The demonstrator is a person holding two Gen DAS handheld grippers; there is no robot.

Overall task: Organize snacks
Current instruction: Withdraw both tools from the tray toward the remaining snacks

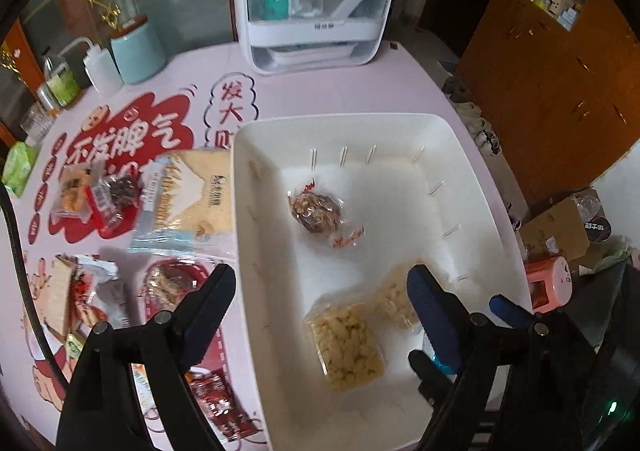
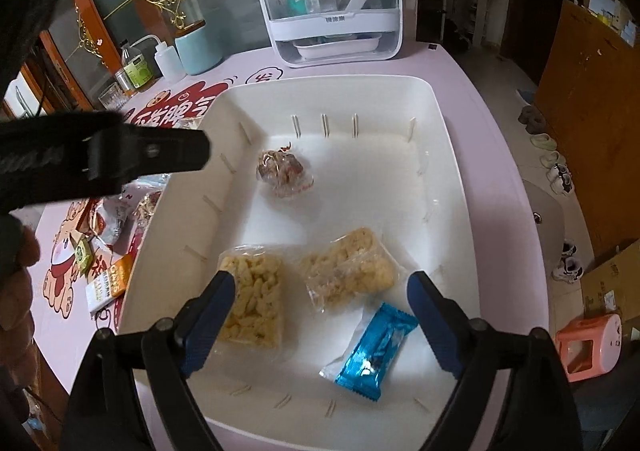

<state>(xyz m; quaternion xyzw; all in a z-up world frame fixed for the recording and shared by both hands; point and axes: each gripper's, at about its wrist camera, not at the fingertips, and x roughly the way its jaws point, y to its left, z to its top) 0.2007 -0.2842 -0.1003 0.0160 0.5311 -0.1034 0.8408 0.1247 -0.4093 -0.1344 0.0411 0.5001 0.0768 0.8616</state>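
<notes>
Over the white tray (image 2: 440, 99): right gripper (image 2: 320, 279) spread wide, gripping nothing, blue-wrapped bar (image 2: 372, 351) lying loose at 5 o'clock on the tray floor just under it. Left gripper (image 1: 320, 275) likewise wide and empty, straddling the tray's 9 o'clock wall. Puffed-rice bars (image 2: 256, 303) toward 6 o'clock, nut cluster (image 2: 284, 171) near centre. Probably between placements. Left to sort: cracker pack (image 1: 196, 191) and red sachet (image 1: 216, 403) on the pink table (image 1: 320, 91), out at 9 o'clock. Next, likely: swing left, centre over one packet, close on its flat body.
</notes>
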